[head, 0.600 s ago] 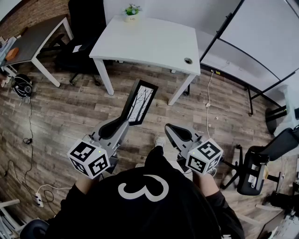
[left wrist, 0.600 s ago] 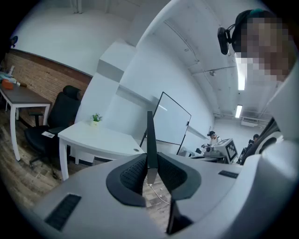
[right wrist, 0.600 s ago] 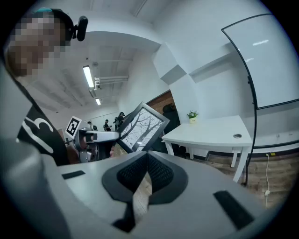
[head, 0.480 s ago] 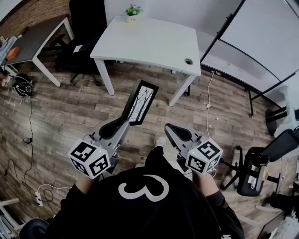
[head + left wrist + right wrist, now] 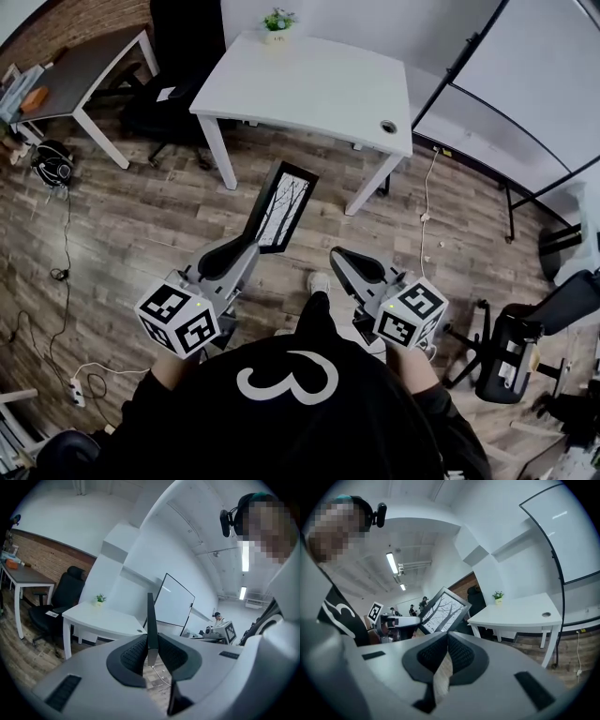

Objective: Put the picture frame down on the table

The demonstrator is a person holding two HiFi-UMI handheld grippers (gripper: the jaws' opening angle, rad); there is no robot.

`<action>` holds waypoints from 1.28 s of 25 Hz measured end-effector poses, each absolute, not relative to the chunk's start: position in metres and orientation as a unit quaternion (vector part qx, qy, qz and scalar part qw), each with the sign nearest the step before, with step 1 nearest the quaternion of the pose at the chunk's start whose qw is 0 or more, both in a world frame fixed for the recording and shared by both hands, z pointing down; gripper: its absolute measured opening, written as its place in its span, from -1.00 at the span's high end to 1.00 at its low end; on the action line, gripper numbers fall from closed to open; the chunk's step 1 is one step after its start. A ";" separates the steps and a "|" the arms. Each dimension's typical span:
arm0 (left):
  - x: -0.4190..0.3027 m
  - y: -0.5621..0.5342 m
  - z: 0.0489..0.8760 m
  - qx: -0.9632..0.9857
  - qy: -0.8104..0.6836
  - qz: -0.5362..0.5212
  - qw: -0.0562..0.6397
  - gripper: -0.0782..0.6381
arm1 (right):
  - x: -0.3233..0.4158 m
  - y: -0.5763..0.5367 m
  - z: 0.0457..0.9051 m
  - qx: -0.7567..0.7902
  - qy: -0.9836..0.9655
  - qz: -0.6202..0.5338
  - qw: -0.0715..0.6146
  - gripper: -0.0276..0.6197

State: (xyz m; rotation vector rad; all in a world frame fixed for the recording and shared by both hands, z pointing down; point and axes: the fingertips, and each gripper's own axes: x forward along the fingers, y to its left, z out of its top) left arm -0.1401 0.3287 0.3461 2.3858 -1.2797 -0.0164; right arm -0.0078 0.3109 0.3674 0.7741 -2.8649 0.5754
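Head view: my left gripper pinches the picture frame by its near edge; my right gripper is closed, empty. Carrying step, I judge; next I must reach the far table.

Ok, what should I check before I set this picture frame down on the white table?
1. Left tool grips picture frame: ok, jaws clamp its edge.
2. Right tool free: ok, shut, nothing between its jaws.
3. Bare space on white table: ok, only a potted plant at the far edge.
4. Frame over the tabletop: not ok, it hangs above the floor, short of the table.
5. Frame's back stand: cannot tell.
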 end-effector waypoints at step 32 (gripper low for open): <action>-0.089 0.173 0.359 0.848 -0.468 0.020 0.247 0.56 | 0.034 0.141 0.376 0.241 -0.942 0.228 0.046 0.84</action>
